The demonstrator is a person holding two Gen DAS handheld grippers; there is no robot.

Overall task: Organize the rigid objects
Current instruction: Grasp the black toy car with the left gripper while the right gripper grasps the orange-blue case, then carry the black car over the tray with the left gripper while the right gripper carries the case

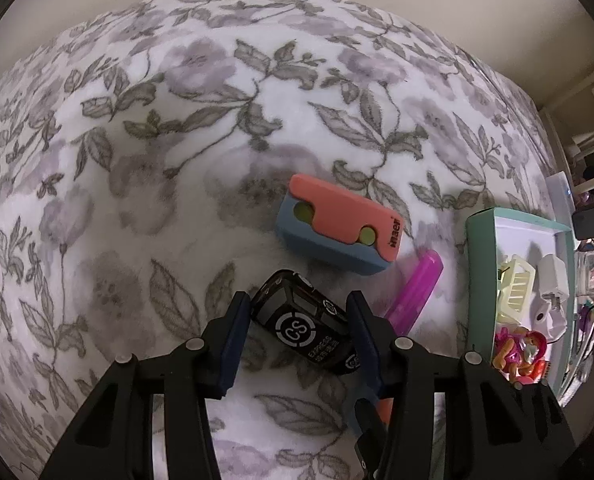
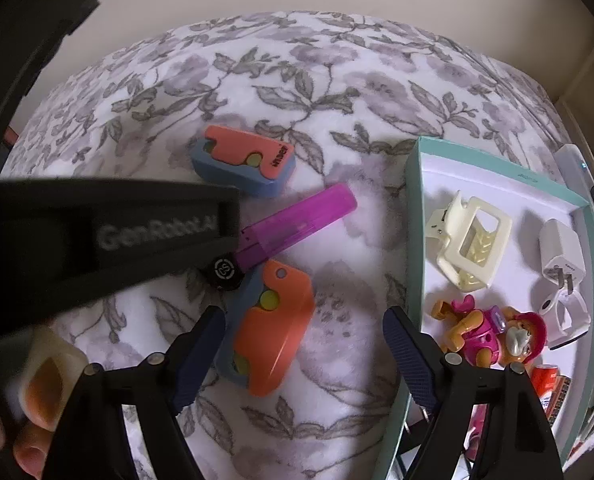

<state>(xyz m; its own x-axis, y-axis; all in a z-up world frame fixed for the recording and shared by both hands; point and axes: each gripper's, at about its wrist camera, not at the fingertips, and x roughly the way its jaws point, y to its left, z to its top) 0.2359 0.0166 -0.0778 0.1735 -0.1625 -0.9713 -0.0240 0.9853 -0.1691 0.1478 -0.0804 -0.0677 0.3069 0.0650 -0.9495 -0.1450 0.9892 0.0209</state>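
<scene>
My left gripper (image 1: 297, 308) has its blue pads on either side of a black box marked "CS" (image 1: 305, 324) lying on the floral blanket; whether the pads press it is unclear. Beyond it lie an orange-and-blue case (image 1: 337, 226) and a magenta tube (image 1: 415, 290). In the right wrist view my right gripper (image 2: 303, 334) is open above a second orange-and-blue case (image 2: 269, 328). The left gripper's black body (image 2: 109, 236) crosses that view, hiding most of the black box (image 2: 223, 270). The magenta tube (image 2: 297, 222) and the first case (image 2: 243, 164) lie behind.
A teal-rimmed white box (image 2: 413, 216) stands at the right, holding a cream hair clip (image 2: 469, 240), a white charger (image 2: 561, 256), a pink-and-orange toy figure (image 2: 493, 332) and small items. It also shows in the left wrist view (image 1: 481, 276). Cluttered furniture lies beyond the bed's right edge.
</scene>
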